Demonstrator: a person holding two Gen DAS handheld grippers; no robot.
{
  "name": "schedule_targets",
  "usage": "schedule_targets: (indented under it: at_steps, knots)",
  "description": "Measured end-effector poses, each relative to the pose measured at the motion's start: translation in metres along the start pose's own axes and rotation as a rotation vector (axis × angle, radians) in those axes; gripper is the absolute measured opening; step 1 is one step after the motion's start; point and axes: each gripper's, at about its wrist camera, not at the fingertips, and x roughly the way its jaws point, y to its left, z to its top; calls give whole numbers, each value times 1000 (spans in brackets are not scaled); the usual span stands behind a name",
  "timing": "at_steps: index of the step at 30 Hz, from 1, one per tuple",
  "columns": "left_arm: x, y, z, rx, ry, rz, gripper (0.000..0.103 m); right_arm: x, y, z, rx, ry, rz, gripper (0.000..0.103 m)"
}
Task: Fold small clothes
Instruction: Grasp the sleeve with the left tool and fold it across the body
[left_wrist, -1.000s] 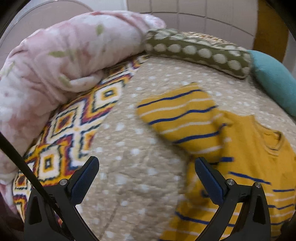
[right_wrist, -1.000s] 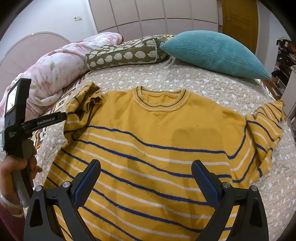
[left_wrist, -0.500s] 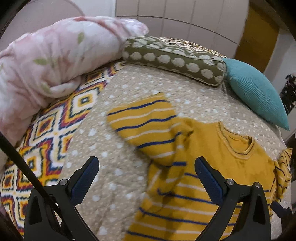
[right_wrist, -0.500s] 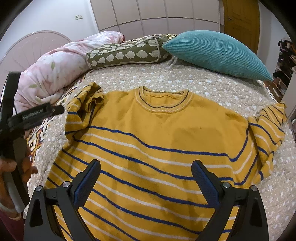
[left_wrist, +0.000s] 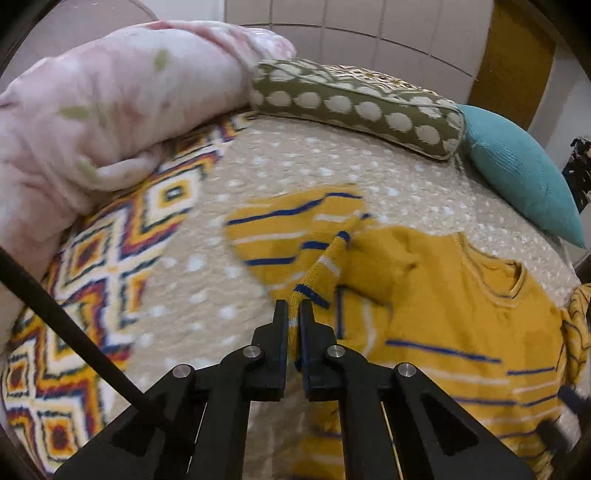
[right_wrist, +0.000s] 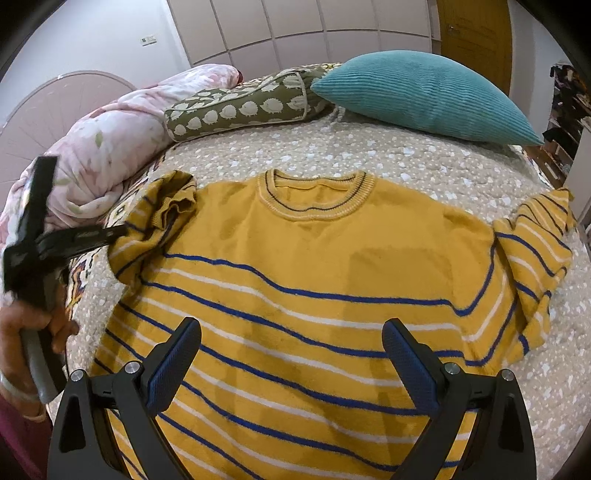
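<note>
1. Since prev. frames: left gripper (left_wrist: 294, 314) jaws have just been closing; they stood wide over the bedspread, now pinched together on a fold of the sweater's (right_wrist: 314, 295) striped sleeve (left_wrist: 295, 240). Sleeve edge is drawn up in a ridge toward the jaws where it lay flat before.
2. Left gripper, right wrist view (right_wrist: 118, 232): tip meets the sleeve at the sweater's left shoulder side; a hand (right_wrist: 33, 332) grips its handle. Blurred here, so contact pt. only approx.
3. Right gripper (right_wrist: 291, 354): fingers (right_wrist: 173, 362) spread wide, nothing between them; hangs over the lower part of the sweater body, apparently not touching the fabric.
4. Sweater: mustard yellow w/ blue + white stripes, front up, collar (right_wrist: 316, 195) toward the pillows. Body flat on the bedspread (right_wrist: 424, 158). Other sleeve (right_wrist: 532, 266) bunched, folded back at the far right edge.
5. Behind sweater: teal cushion (right_wrist: 424, 96) to the right, olive bolster (right_wrist: 243, 107) w/ pale spots beside it, the two touching.
6. Pink floral duvet (left_wrist: 110, 103) heaped at left, touching the bolster's end.
7. Diamond-pattern blanket (left_wrist: 110, 258) under the duvet's edge, beside the gripped sleeve.
</note>
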Motion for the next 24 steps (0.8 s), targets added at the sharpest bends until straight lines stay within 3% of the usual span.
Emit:
schedule_targets:
  at_steps: [6,14,21,24]
  knots:
    - [-4,37,-14,-56,18,-5,6,13,24,16,-16,9,65,100]
    - [-10,35,-18,-32,2,1,6,49,66,51,-17,29,204,89]
    - [-6,40,-19,-38,12,-6,6,93,95,89,9,10,243,88]
    - [-3,42,-20,-39,16,-10,6,123,105,100,21,55,268,88]
